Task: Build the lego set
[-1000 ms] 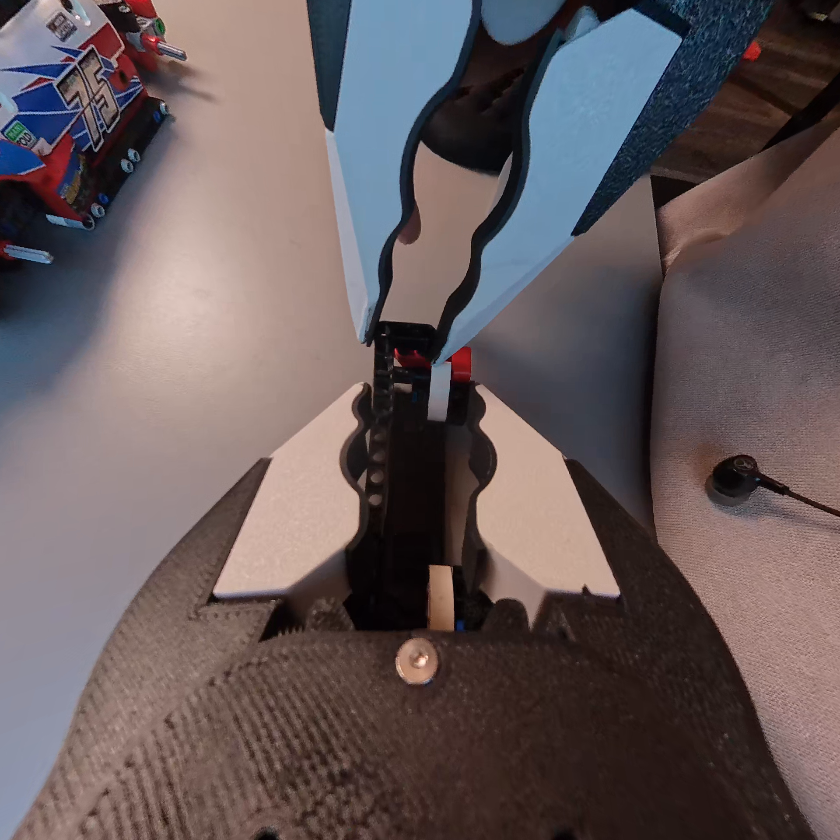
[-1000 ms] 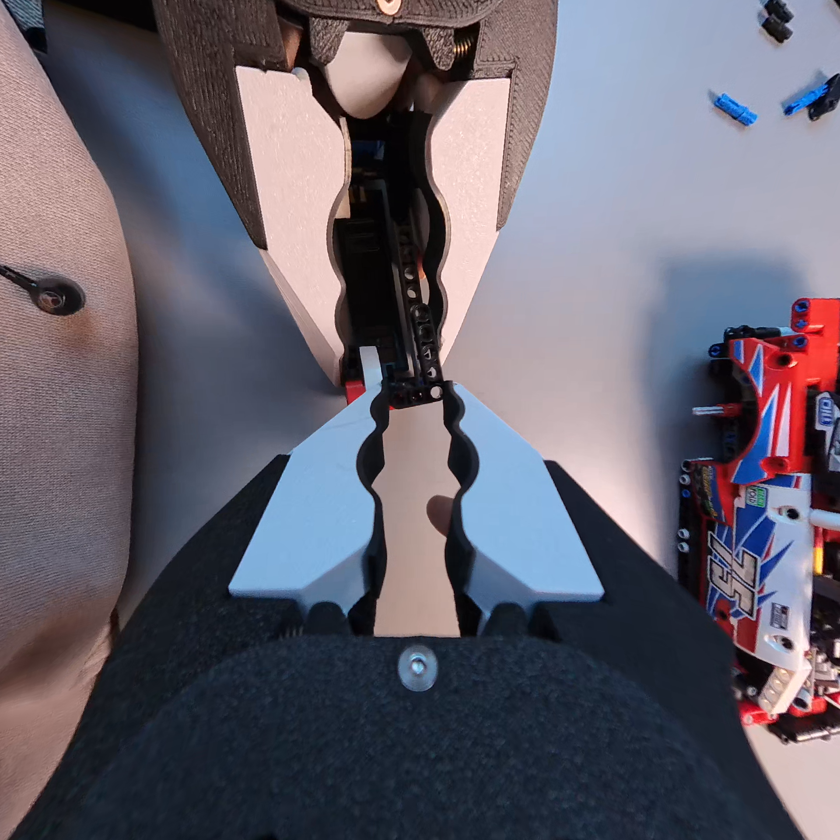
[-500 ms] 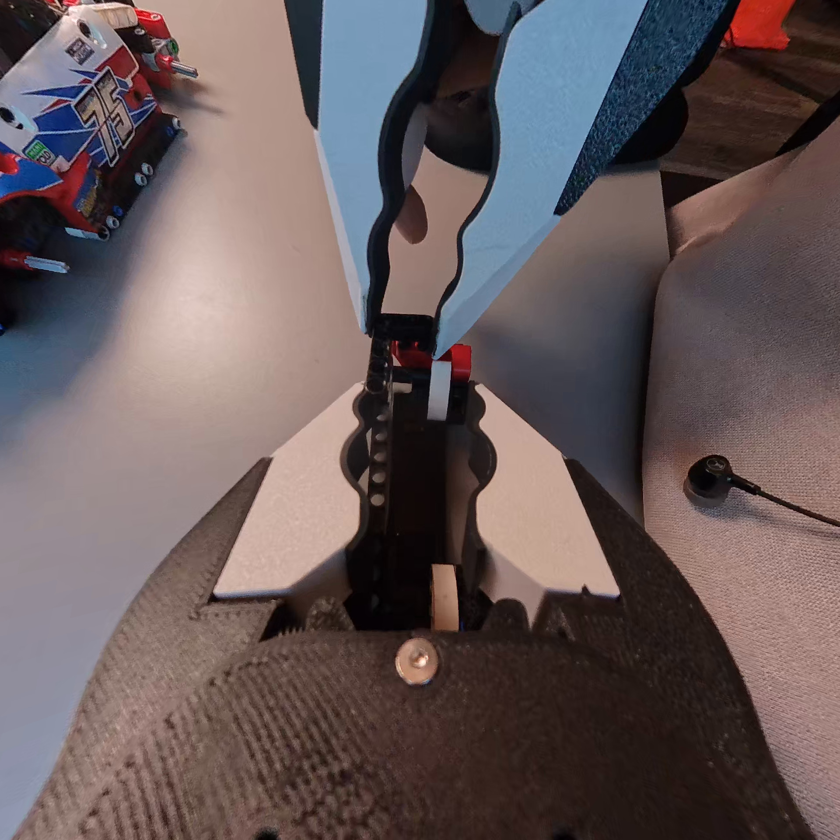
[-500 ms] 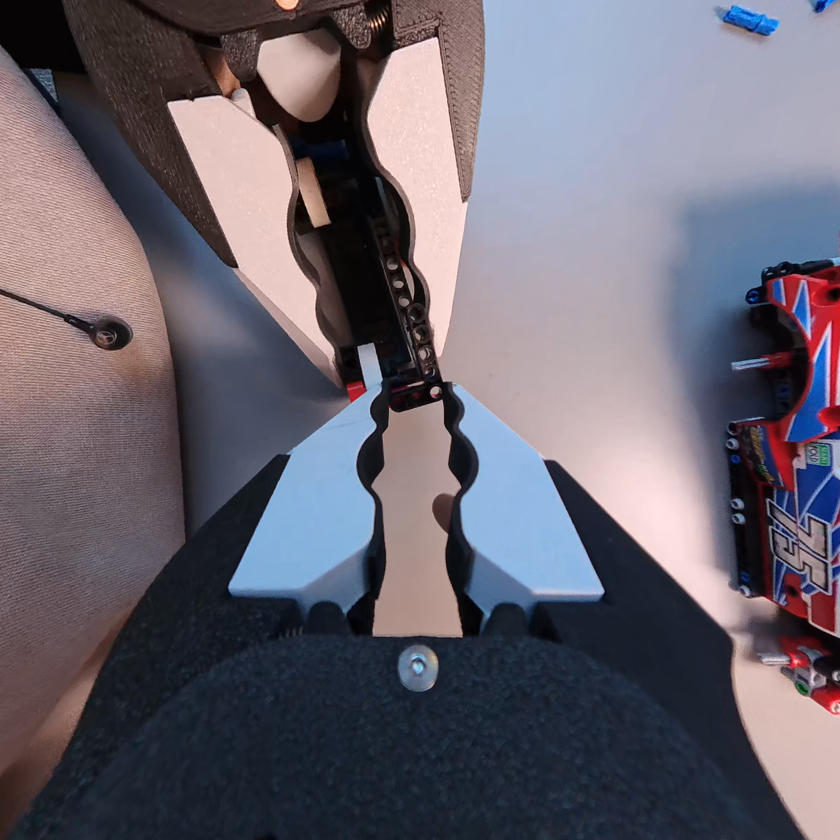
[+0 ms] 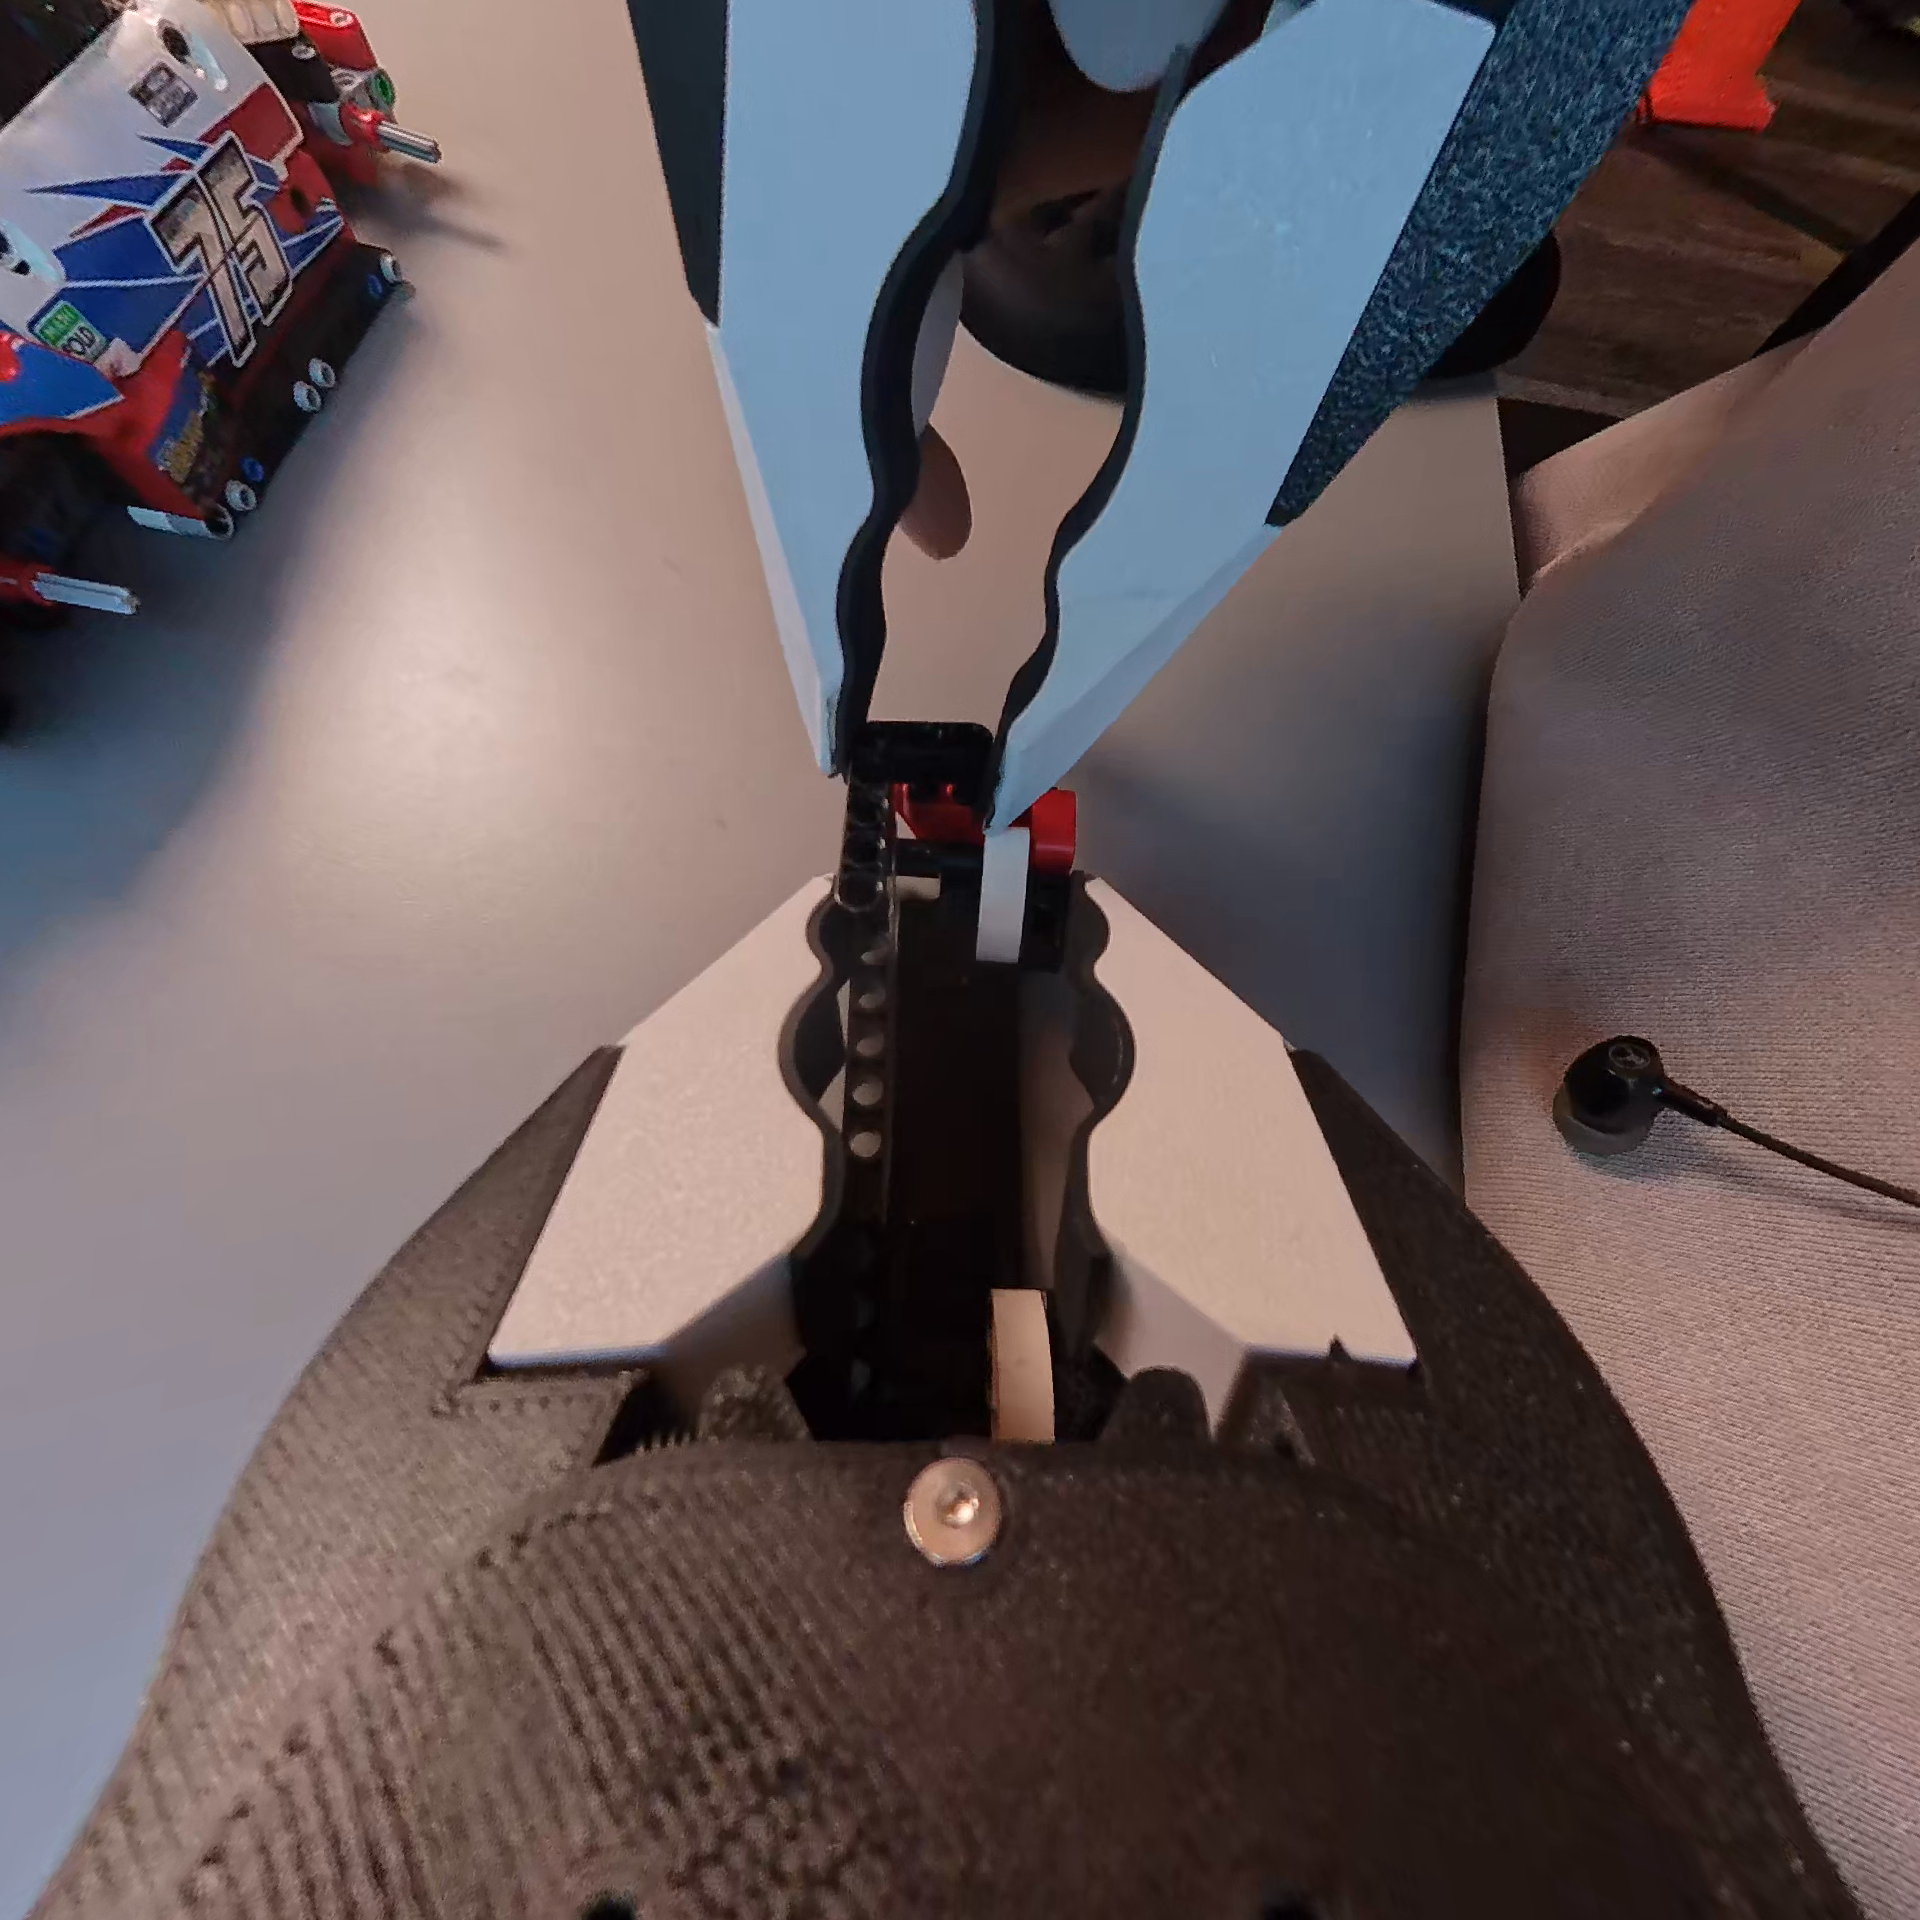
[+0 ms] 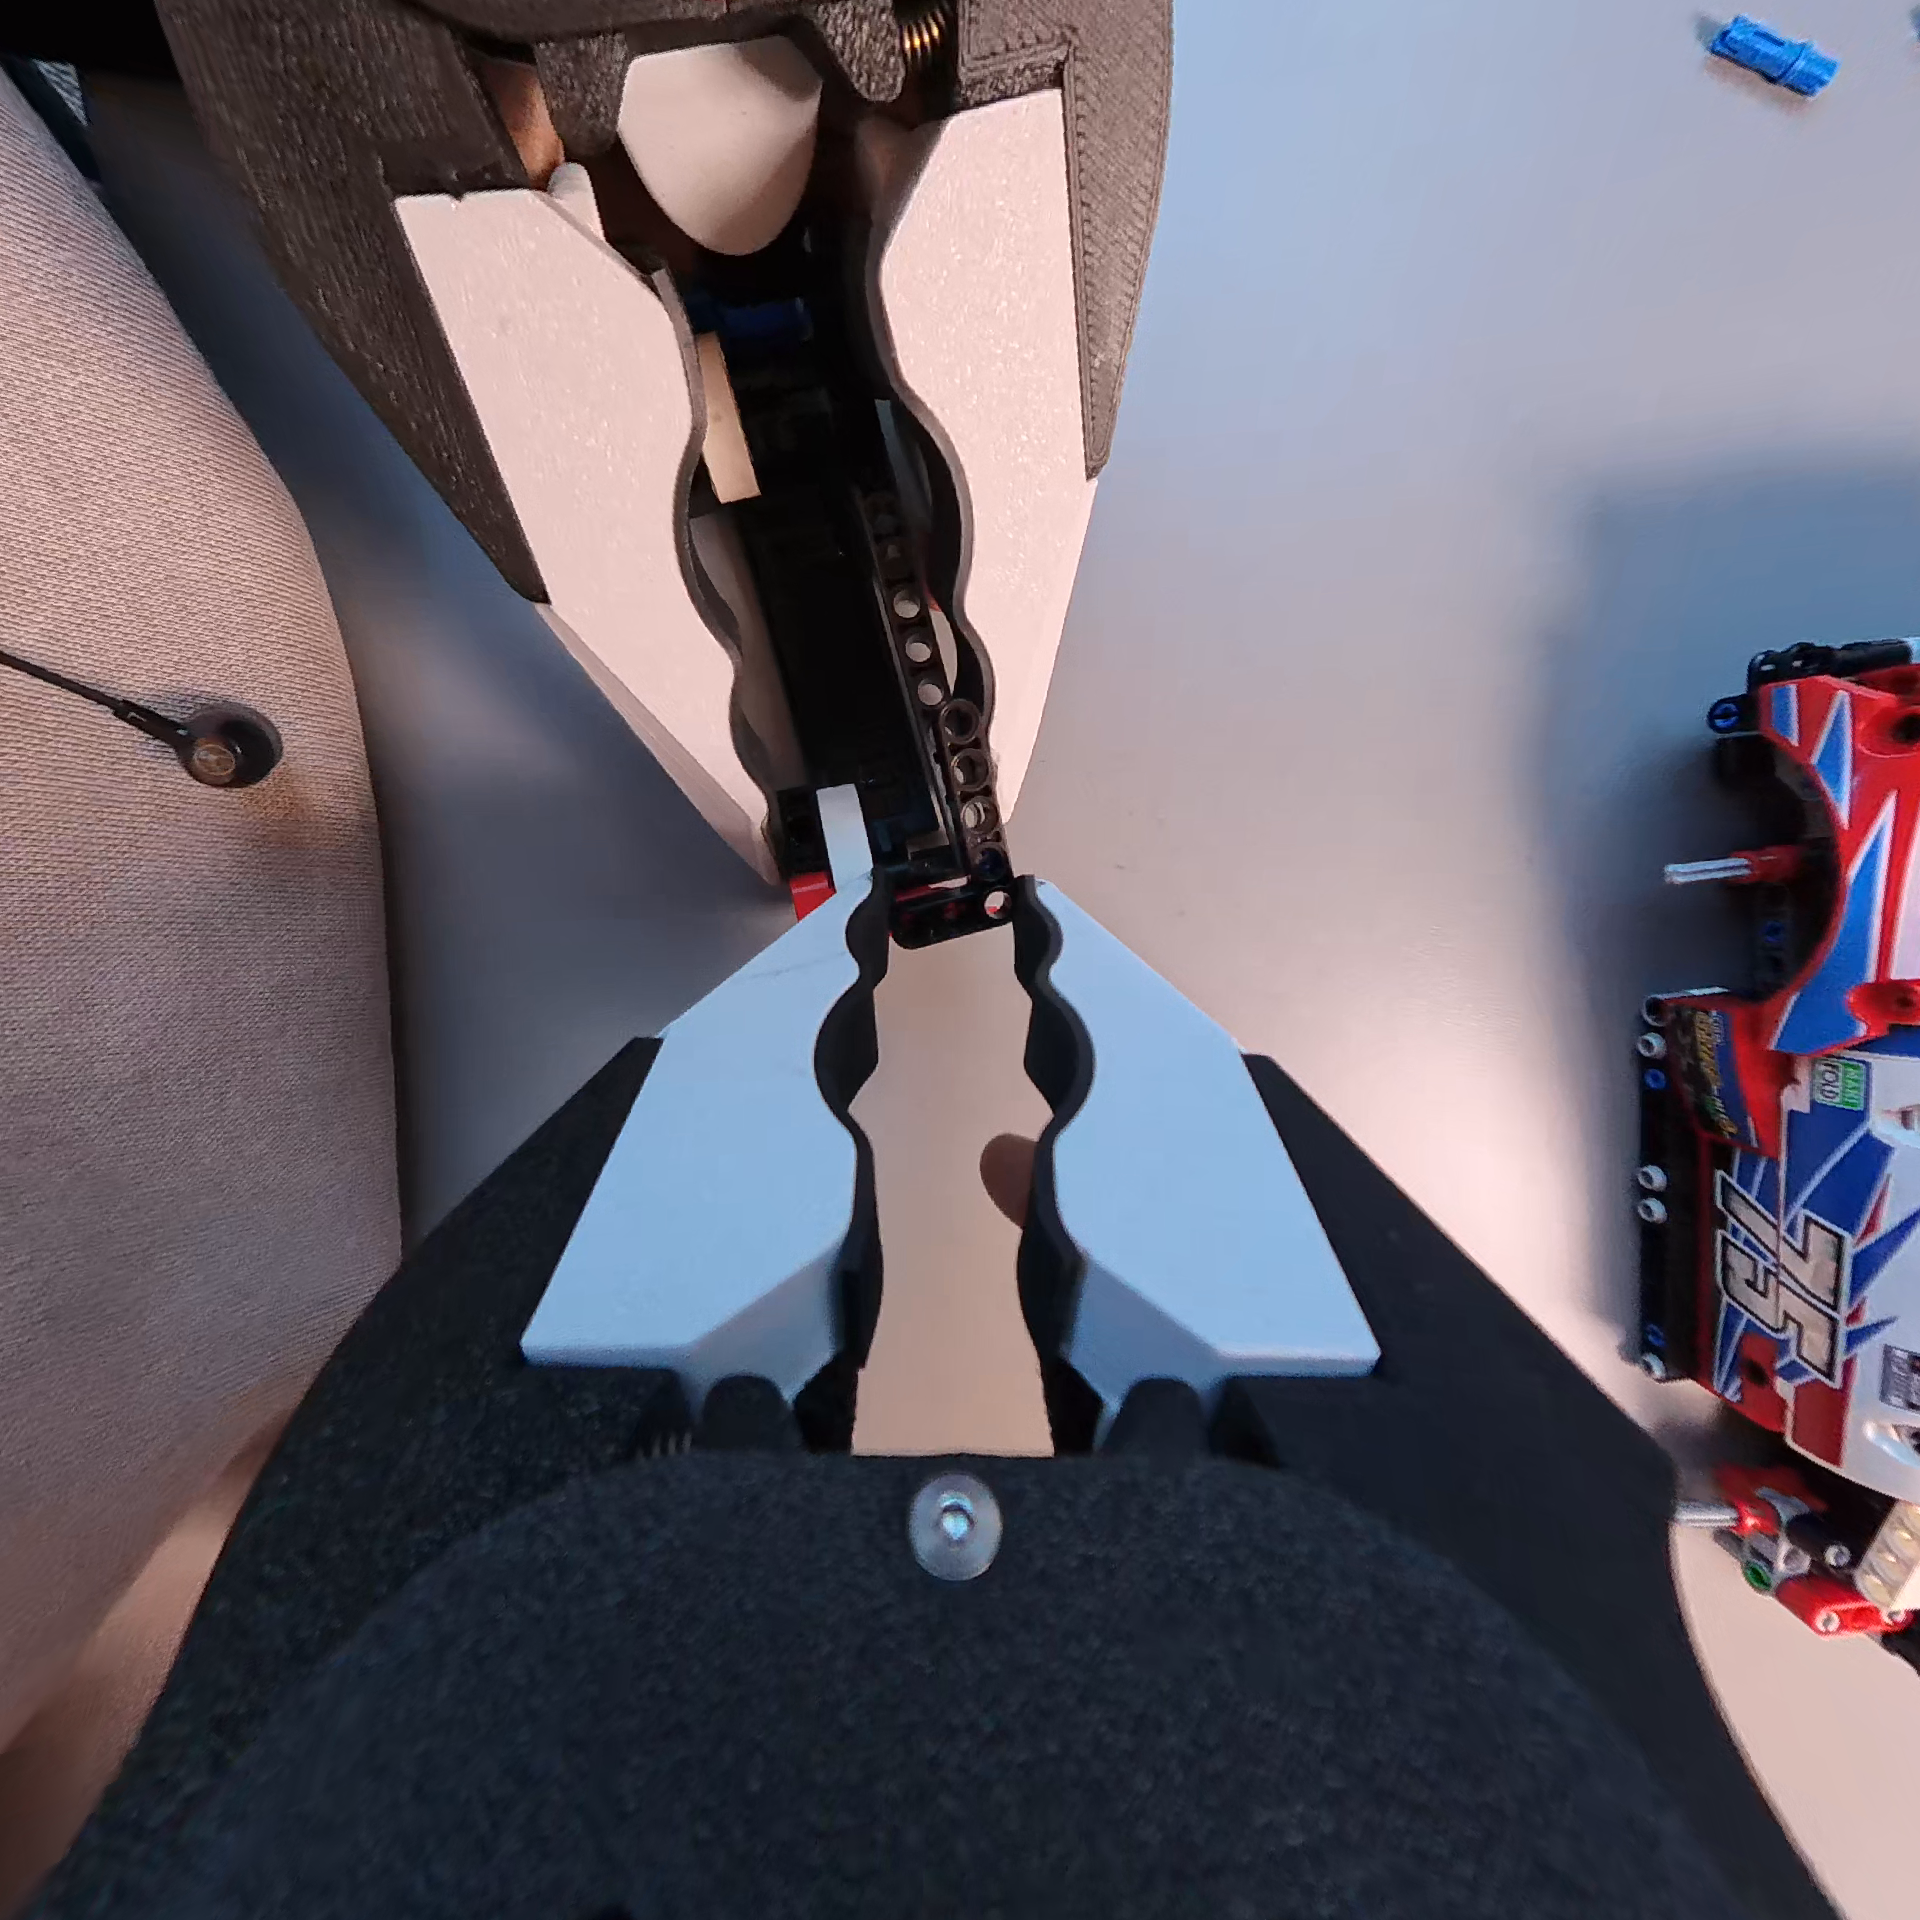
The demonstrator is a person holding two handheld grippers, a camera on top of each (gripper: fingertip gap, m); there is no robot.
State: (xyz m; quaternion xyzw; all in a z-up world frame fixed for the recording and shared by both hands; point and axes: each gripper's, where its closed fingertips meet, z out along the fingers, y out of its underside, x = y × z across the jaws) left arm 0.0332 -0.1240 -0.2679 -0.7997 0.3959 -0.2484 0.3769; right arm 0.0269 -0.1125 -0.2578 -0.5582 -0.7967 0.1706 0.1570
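My left gripper (image 5: 951,894) is shut on a long black lego assembly (image 5: 873,1039) with a holed beam, a white piece (image 5: 1003,904) and red pieces (image 5: 1049,831). My right gripper (image 5: 920,779) comes in from the top of the left wrist view, tip to tip with the left one. It is shut on the short black beam (image 5: 920,743) at the assembly's far end. In the right wrist view my right gripper (image 6: 948,899) pinches that beam (image 6: 951,914), and the left gripper (image 6: 894,821) holds the assembly (image 6: 914,665) from above. Both hang above the grey table (image 5: 416,727).
A red, white and blue lego car (image 5: 156,312) stands on the table, at the right in the right wrist view (image 6: 1818,1091). A blue pin (image 6: 1766,68) lies far off. Beige fabric (image 5: 1714,935) with a black cabled stud (image 5: 1605,1075) borders the table. My two grippers' fingertips are within a few centimetres of each other.
Both grippers keep their hold on the assembly. The joined pair has turned and shifted over the table: the car has slid right in the left wrist view, and the left gripper now leans left in the right wrist view.
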